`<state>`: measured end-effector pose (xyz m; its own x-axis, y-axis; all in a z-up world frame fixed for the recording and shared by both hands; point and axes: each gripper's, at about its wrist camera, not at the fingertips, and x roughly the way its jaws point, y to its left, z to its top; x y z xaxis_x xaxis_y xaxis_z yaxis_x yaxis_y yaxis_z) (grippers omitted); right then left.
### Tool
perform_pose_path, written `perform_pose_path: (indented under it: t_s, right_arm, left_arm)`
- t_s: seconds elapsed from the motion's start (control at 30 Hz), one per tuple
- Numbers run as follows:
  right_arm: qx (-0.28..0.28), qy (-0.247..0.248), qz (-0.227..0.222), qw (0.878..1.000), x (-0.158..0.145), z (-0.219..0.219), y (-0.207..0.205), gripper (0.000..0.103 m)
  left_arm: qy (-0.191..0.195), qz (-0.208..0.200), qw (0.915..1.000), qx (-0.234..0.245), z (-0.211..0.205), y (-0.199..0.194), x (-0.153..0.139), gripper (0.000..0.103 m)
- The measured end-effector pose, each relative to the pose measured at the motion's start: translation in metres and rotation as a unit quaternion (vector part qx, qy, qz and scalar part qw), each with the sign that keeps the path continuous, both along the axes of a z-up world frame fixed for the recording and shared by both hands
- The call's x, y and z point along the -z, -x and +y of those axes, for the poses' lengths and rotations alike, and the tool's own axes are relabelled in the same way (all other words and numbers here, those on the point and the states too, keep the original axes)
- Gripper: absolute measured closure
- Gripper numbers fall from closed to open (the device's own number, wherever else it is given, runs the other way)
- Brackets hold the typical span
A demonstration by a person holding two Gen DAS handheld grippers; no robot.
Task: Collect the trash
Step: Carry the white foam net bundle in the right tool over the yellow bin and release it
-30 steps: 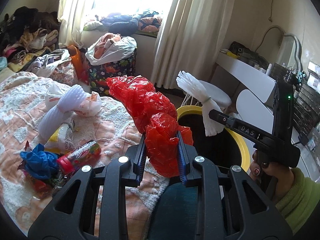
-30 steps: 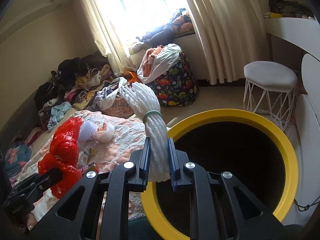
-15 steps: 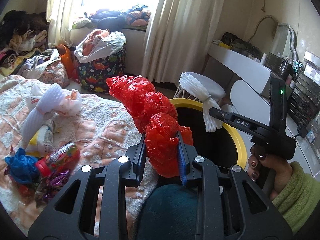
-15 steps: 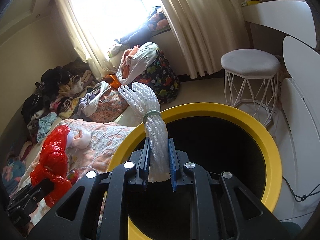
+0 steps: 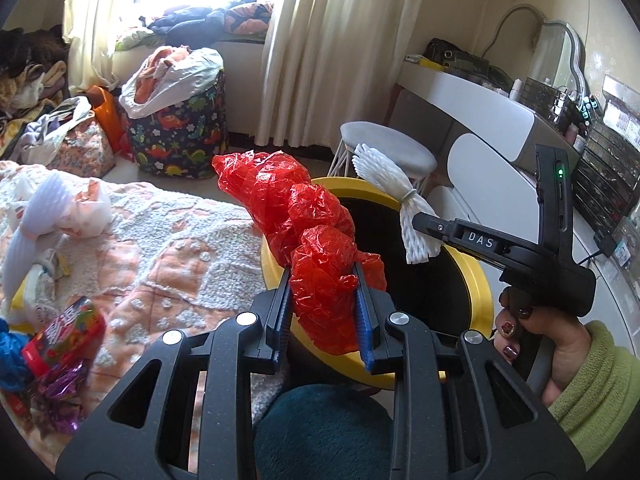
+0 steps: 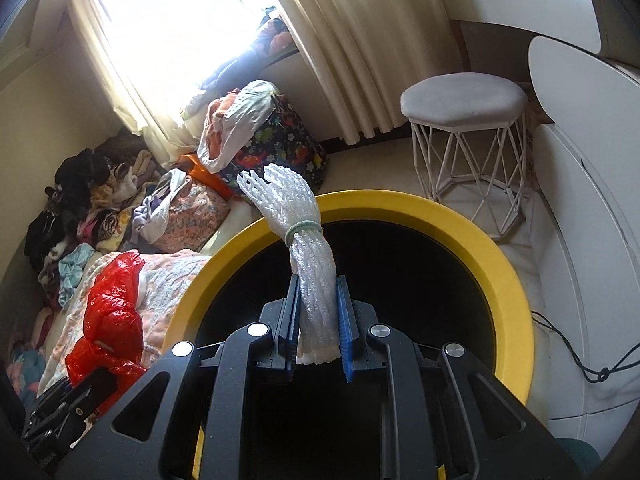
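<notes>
My left gripper (image 5: pixel 323 312) is shut on a crumpled red plastic bag (image 5: pixel 304 232) and holds it at the near-left rim of a yellow-rimmed black bin (image 5: pixel 476 292). My right gripper (image 6: pixel 318 320) is shut on a white foam net bundle (image 6: pixel 308 256) tied with a green band, held over the bin's opening (image 6: pixel 516 292). The right gripper (image 5: pixel 436 232) and foam bundle (image 5: pixel 400 208) also show in the left wrist view. The red bag (image 6: pixel 112 320) shows at the left in the right wrist view.
More trash lies on the bed (image 5: pixel 172 256) at the left: a white foam net (image 5: pixel 28 232), a candy packet (image 5: pixel 64 332), a blue bag (image 5: pixel 10 356). A white stool (image 6: pixel 464 120), a dinosaur-print basket (image 5: pixel 176 128) and a white desk (image 5: pixel 480 120) stand beyond the bin.
Both grippers have moved to the right toward the bin with their loads. The foam bundle is now over the bin's opening, and the red bag is at its rim.
</notes>
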<state>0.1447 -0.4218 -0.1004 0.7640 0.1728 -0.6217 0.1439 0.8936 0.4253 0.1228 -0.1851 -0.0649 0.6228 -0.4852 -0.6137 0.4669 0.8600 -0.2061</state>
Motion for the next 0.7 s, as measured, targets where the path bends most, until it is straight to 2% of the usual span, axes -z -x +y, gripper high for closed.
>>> perform_pose_path:
  t_s: [0.33,0.5,0.53,0.63,0.67,0.7]
  right_arm:
    - [0.019,0.000,0.018,1.000,0.007,-0.012,-0.002,0.086]
    - [0.021,-0.007,0.020,1.000,0.009,-0.016,-0.002,0.083]
    - [0.022,-0.008,0.020,1.000,0.009,-0.016,-0.002,0.079]
    - [0.029,-0.014,0.016,0.999,0.007,-0.016,0.001,0.061]
    - [0.030,-0.013,0.016,0.999,0.007,-0.016,0.000,0.058]
    - [0.032,-0.012,0.016,0.999,0.006,-0.016,0.000,0.058]
  left_arm:
    - [-0.013,0.011,0.9996,0.023,-0.025,-0.018,0.014,0.082]
    - [-0.010,0.016,0.9995,0.024,-0.031,-0.026,0.018,0.081]
    - [-0.007,0.017,0.9996,0.023,-0.031,-0.027,0.019,0.081]
    - [-0.001,0.016,0.9997,0.019,-0.030,-0.028,0.020,0.065]
    - [0.002,0.014,0.9997,0.018,-0.030,-0.028,0.019,0.055]
    - [0.006,0.012,0.9998,0.016,-0.028,-0.027,0.018,0.049]
